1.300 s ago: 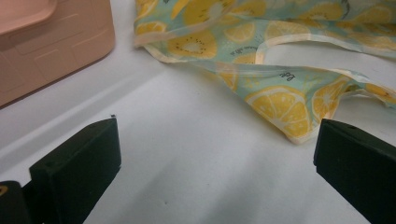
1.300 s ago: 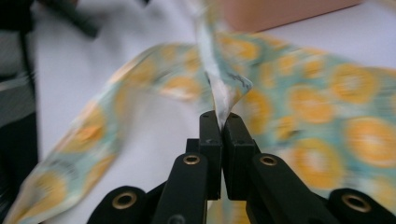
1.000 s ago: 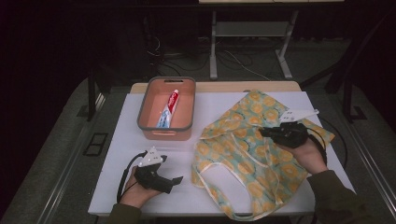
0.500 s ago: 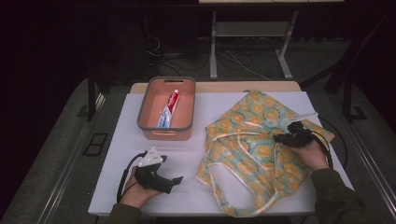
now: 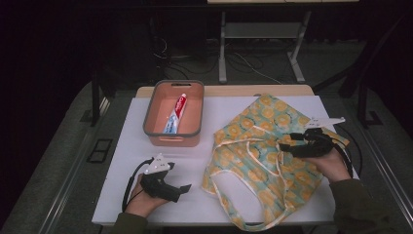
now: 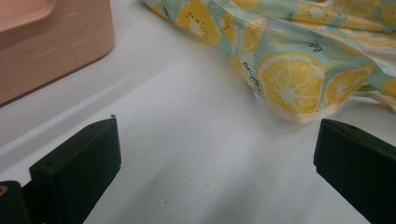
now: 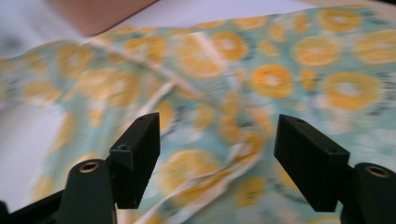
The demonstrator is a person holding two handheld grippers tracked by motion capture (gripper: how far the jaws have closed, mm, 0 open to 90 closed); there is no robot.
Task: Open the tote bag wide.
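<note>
Dark floor and cables ring a white table (image 5: 146, 131) in the high view, and the action sits on the right half of the frame. Spread there is the lemon-print tote bag (image 5: 253, 165), lying flat with its pale handles (image 5: 272, 161) looping across the middle and one loop hanging toward the bottom edge.

Over at the right of the frame, the right gripper (image 5: 292, 145) hovers low over the bag's right side, pointing left across the fabric. Its jaws have just been opening and now stand well apart. From the right gripper view, blurred bag cloth and a strap run under the gap between the two black jaws, but nothing is pinched; whether the tips brush the cloth I cannot tell.

Down at the lower left of the high view, the left gripper (image 5: 181, 189) rests near the table's front edge, aimed right toward the bag. Its jaws are wide apart too, and the left gripper view shows bare white tabletop between them. The bag's near corner (image 6: 289, 79) lies ahead of them, clear of both pads.

Upper centre of the high view holds a pink bin (image 5: 192, 134) with a toothpaste tube (image 5: 175, 114) lying inside, just left of the bag and apart from both grippers.
</note>
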